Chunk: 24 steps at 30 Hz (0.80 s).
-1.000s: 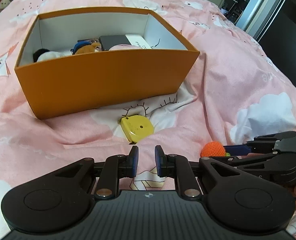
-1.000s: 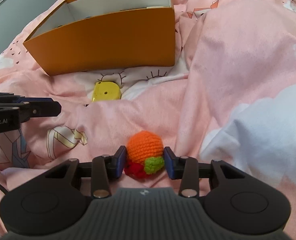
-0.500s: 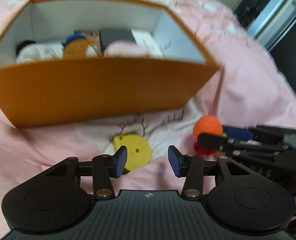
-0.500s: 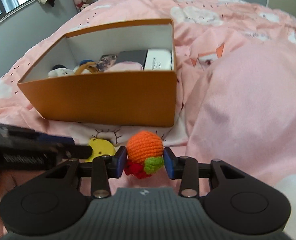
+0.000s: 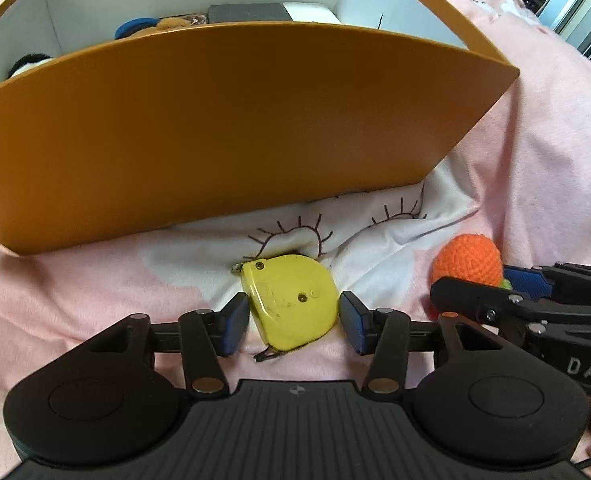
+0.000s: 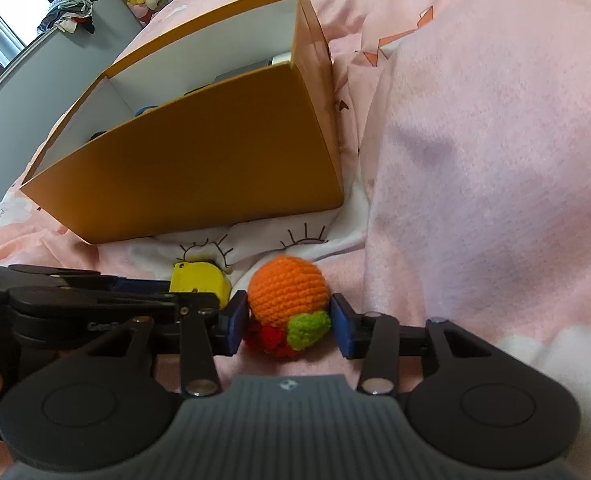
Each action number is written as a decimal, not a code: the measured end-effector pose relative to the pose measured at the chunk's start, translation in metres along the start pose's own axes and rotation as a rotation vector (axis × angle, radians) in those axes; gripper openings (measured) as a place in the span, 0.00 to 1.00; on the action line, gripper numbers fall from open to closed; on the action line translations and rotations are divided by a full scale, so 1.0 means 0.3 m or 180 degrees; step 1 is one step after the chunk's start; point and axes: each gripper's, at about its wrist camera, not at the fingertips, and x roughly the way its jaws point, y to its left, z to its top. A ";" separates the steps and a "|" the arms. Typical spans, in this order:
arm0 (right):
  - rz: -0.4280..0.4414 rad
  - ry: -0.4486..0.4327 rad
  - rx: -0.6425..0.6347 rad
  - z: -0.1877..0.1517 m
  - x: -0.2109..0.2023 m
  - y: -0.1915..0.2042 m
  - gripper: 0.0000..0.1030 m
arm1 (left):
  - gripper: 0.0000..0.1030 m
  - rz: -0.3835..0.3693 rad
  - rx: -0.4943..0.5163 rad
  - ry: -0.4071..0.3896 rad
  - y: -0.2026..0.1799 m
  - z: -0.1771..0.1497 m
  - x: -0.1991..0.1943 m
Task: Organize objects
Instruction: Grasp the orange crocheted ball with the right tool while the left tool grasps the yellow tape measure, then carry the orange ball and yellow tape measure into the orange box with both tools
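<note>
Orange box (image 5: 231, 128) on pink cloud-print bedspread (image 6: 475, 128), grey walls behind.

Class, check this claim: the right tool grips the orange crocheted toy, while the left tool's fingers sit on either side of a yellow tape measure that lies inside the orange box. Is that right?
One detail is wrong. The yellow tape measure lies on the pink blanket in front of the orange box, not inside it, as the left wrist view shows. The rest stands: the right tool grips the orange crocheted toy, and the left tool straddles the tape measure.

Yellow tape measure (image 5: 291, 300) lies flat before the orange box (image 5: 223, 128).
</note>
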 end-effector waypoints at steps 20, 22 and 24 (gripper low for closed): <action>0.0064 -0.0154 -0.0067 0.013 -0.055 0.021 0.43 | 0.58 -0.0248 -0.0014 -0.0204 0.072 -0.033 -0.151; 0.0052 -0.0259 -0.0198 0.019 -0.097 0.051 0.43 | 0.58 -0.0339 0.0031 -0.0329 0.093 -0.042 -0.226; 0.0103 -0.0359 -0.0283 0.030 -0.148 0.079 0.43 | 0.58 -0.0410 0.0083 -0.0460 0.106 -0.049 -0.302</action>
